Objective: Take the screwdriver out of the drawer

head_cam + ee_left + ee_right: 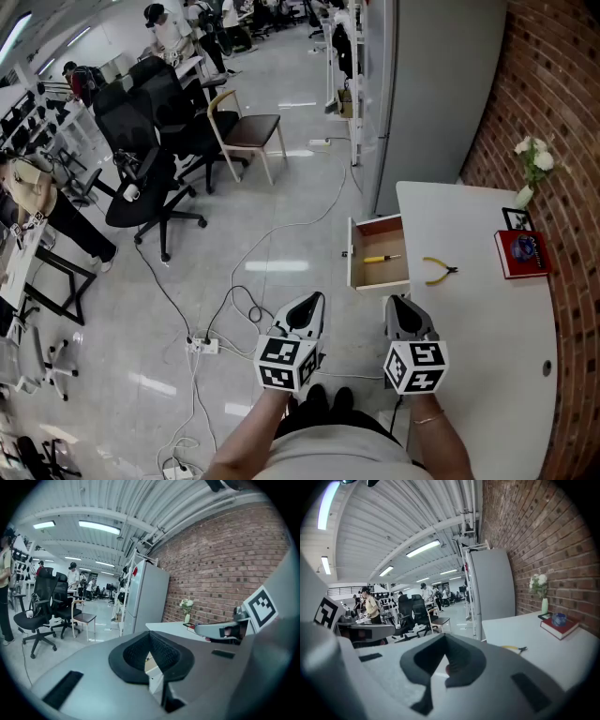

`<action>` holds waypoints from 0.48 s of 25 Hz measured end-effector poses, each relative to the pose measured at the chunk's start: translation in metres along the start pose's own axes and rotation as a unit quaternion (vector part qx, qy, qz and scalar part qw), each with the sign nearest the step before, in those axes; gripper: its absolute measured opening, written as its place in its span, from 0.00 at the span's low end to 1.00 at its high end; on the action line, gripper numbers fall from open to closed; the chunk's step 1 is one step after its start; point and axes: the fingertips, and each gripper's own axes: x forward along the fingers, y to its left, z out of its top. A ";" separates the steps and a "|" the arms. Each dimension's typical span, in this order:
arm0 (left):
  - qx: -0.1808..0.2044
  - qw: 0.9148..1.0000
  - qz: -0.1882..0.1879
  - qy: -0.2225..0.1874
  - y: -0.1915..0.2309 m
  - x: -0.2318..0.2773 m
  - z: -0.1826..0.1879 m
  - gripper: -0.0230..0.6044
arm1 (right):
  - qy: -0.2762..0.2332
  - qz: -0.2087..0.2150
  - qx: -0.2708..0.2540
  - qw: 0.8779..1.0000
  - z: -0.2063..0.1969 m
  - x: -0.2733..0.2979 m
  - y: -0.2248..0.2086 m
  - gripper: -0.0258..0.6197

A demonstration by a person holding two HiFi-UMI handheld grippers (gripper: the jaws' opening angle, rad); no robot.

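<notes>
Screwdriver (380, 258) lies flat on the floor of the open drawer (397, 225), yellow handle toward the drawer front, shaft pointing back under the table (469, 309). Nothing is touching it.

Left gripper (314, 302) and right gripper (398, 305) both hang short of the drawer, on the person's side of it. Both sets of jaws are closed pad to pad and hold nothing.

Risks as I see them:
- Jaws have to be opened before descent. Going in closed would just poke the screwdriver, and it will likely roll or skate to a wall.
- The drawer is narrow. Open jaws coming in crosswise may hit the side walls, or pin the tool against one instead of straddling it.
- The tool sits flat on the floor. A shallow grip on the thin shaft would probably slip or pivot, so the handle is the safer target.
- Bumping the drawer front on approach could push it partly shut and cover the shaft end.
- Pliers (438, 270) on the table just beside the drawer have the same yellow. Easy wrong pick if targeting by colour.
- The right gripper is nearer. Bringing both in risks them clashing over the opening.
</notes>
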 end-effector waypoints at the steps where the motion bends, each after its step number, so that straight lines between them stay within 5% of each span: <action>1: 0.001 1.000 0.000 0.002 0.000 0.001 -0.002 0.02 | 0.000 0.001 0.001 1.000 0.000 0.001 -0.001 0.04; 12: 0.013 1.000 0.008 0.006 -0.009 0.007 -0.007 0.02 | -0.020 0.009 -0.008 1.000 0.005 0.002 -0.004 0.04</action>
